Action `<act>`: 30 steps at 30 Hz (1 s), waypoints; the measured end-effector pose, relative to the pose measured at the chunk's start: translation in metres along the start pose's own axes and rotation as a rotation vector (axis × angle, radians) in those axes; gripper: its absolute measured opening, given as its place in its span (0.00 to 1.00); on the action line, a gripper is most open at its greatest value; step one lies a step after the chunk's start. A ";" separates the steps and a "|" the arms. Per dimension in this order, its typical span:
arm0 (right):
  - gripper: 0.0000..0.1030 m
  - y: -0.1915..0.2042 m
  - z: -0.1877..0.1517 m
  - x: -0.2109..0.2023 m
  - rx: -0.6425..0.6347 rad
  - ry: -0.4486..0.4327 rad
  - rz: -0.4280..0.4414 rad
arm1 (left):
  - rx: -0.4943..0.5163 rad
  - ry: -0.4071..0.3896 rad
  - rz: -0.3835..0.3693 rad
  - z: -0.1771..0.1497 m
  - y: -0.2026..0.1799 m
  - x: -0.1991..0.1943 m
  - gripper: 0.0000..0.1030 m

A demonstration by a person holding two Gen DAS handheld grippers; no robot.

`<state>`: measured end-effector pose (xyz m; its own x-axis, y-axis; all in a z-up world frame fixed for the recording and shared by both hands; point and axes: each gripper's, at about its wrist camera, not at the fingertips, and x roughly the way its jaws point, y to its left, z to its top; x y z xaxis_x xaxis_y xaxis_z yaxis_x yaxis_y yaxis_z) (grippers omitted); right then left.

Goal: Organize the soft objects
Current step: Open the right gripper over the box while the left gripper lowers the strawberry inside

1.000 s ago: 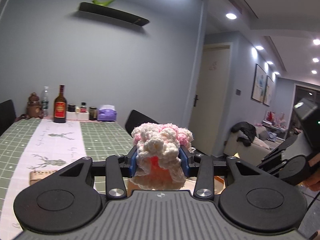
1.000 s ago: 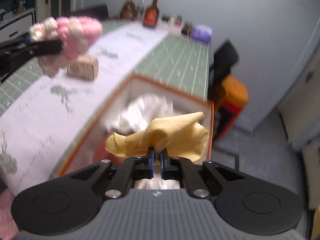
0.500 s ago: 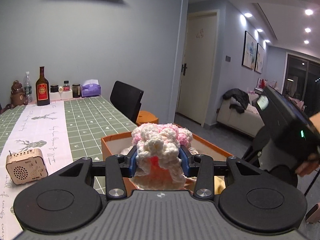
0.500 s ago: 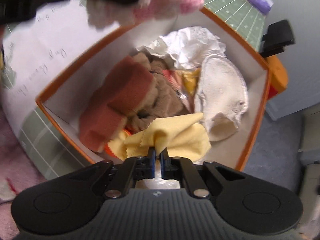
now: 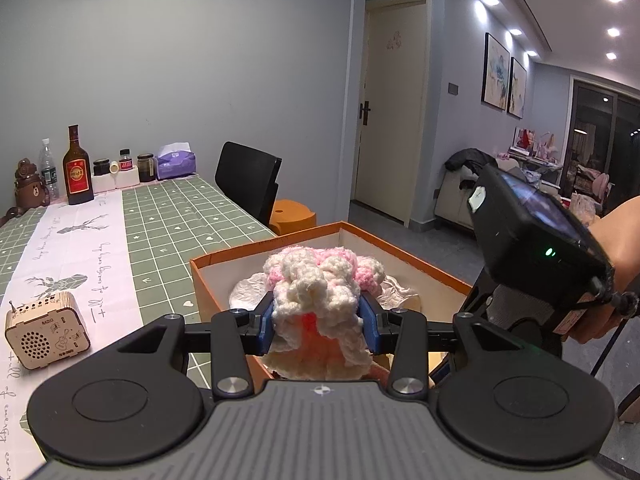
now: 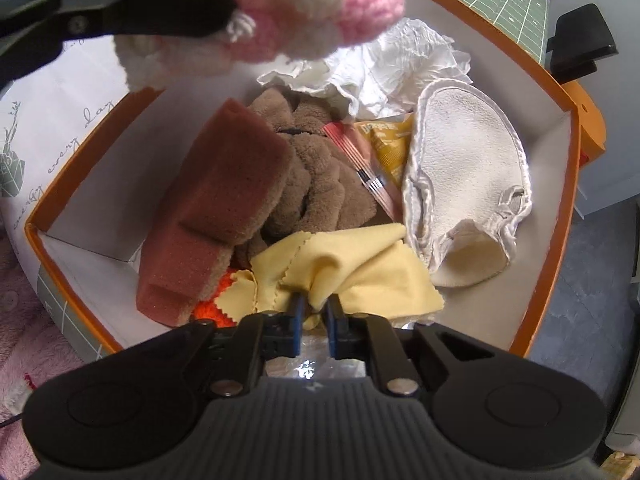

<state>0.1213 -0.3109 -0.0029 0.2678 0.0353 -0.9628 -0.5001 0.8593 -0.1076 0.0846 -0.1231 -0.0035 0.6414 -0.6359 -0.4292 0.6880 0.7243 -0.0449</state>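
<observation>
Two grippers work over my orange box [image 6: 570,184]. My left gripper [image 5: 318,316] clamps the pink-and-cream crochet piece [image 5: 320,288] above the box. My right gripper [image 6: 316,312] has just been opening, jaws narrowly parted, the yellow cloth [image 6: 352,268] between them, lying on the box's contents.

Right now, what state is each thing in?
Left claw: shut on the crochet piece, above the box.
Right claw: jaws just opening, yellow cloth between them, resting on the pile.
Orange box: open, no lid, nearly full.
Brown sponge: inside, tilted.
</observation>
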 end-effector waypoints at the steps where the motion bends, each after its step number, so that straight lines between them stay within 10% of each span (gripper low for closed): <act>1: 0.34 -0.002 -0.002 -0.002 0.017 -0.013 0.007 | 0.002 0.004 0.000 0.001 0.000 0.001 0.46; 7: 0.64 -0.015 -0.016 -0.032 0.031 -0.122 0.049 | -0.001 0.034 -0.037 0.005 -0.010 0.006 0.46; 20: 0.64 -0.054 -0.087 -0.105 0.176 -0.350 -0.114 | 0.044 0.107 -0.201 -0.009 -0.063 0.042 0.48; 25: 0.60 -0.069 -0.104 -0.112 0.314 -0.365 -0.161 | 0.086 0.147 -0.216 -0.014 -0.074 0.057 0.79; 30: 0.60 -0.071 -0.103 -0.106 0.321 -0.378 -0.148 | 0.117 0.137 -0.191 -0.018 -0.078 0.044 0.89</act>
<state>0.0431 -0.4281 0.0813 0.6253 0.0329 -0.7797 -0.1724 0.9802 -0.0970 0.0535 -0.2028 -0.0348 0.4494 -0.7106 -0.5413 0.8321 0.5535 -0.0358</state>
